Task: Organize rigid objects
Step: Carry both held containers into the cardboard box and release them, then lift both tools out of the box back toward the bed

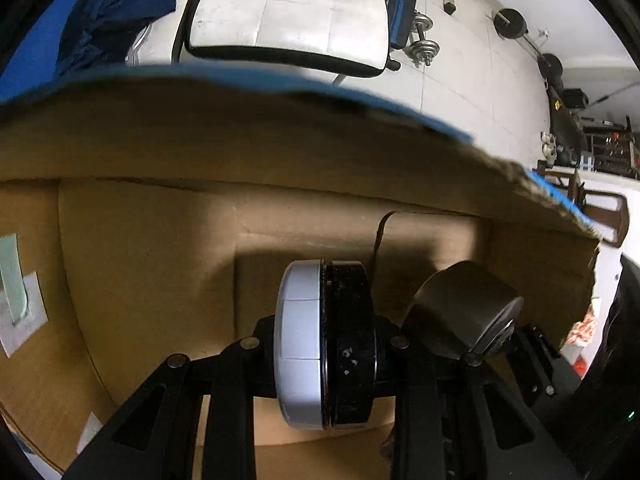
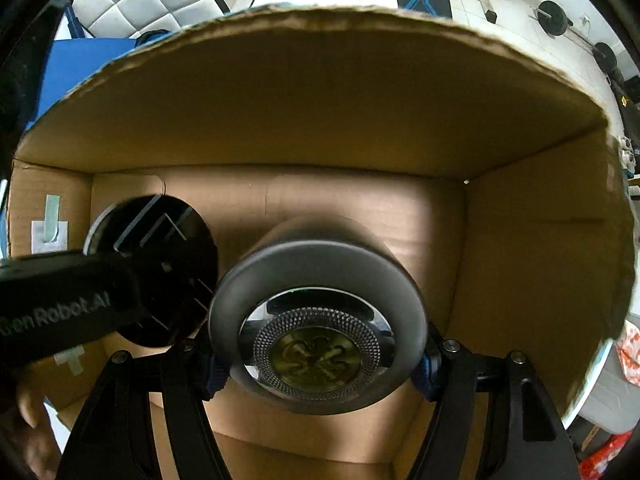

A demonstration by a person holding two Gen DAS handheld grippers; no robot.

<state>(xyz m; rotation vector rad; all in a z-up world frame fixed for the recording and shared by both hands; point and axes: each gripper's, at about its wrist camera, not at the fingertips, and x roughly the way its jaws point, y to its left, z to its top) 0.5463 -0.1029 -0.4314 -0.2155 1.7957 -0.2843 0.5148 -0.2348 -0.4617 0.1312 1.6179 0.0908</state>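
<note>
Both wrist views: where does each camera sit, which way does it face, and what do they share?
Left wrist: on the left gripper, looking along its fingers into the cardboard box; its linkage clamps a black-and-white disc.
Right wrist: on the right gripper, facing into the box; it grips a grey round object, the left gripper's body crossing at left.
Shared: box, disc, grey object.

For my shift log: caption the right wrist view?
Right gripper holds grey round tin inside cardboard box, beside black-and-white disc.
</note>
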